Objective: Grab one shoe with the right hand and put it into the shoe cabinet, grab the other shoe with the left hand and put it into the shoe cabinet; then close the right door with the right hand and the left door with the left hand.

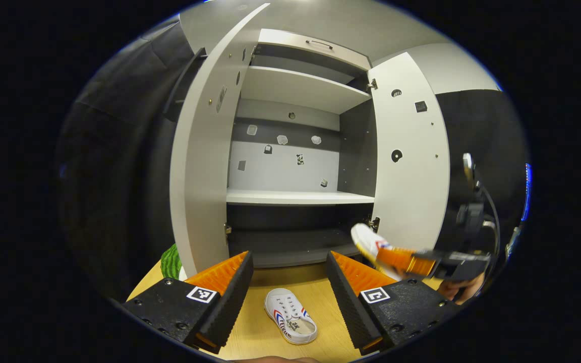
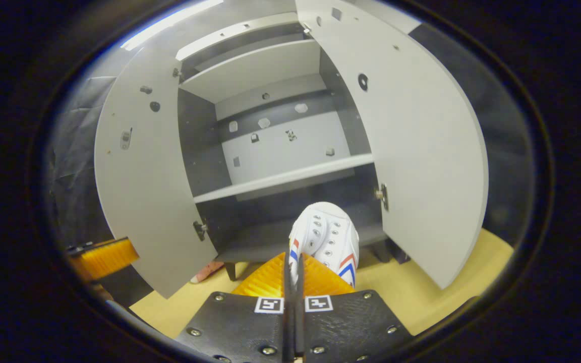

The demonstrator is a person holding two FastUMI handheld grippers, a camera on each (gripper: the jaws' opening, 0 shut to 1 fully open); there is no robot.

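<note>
The right gripper [image 2: 294, 275] pinches the side wall of one white canvas shoe [image 2: 327, 237], toe aimed at the dark bottom shelf of the cabinet [image 2: 290, 176], ready to go in. Both flat grey doors stand wide to give room. The left gripper [image 1: 289, 282] hangs with its ribbed orange jaws spread wide and empty above the other shoe [image 1: 290, 315], which lies on the pale wooden floor [image 1: 331, 333] before the cabinet.

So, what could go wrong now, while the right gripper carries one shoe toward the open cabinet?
1. The right gripper pinches only the rear edge of the held shoe, so it may slip or droop.
2. The right door stands open close beside the path; the shoe could bump it.
3. The left gripper is open above the second shoe, not yet gripping it.
</note>
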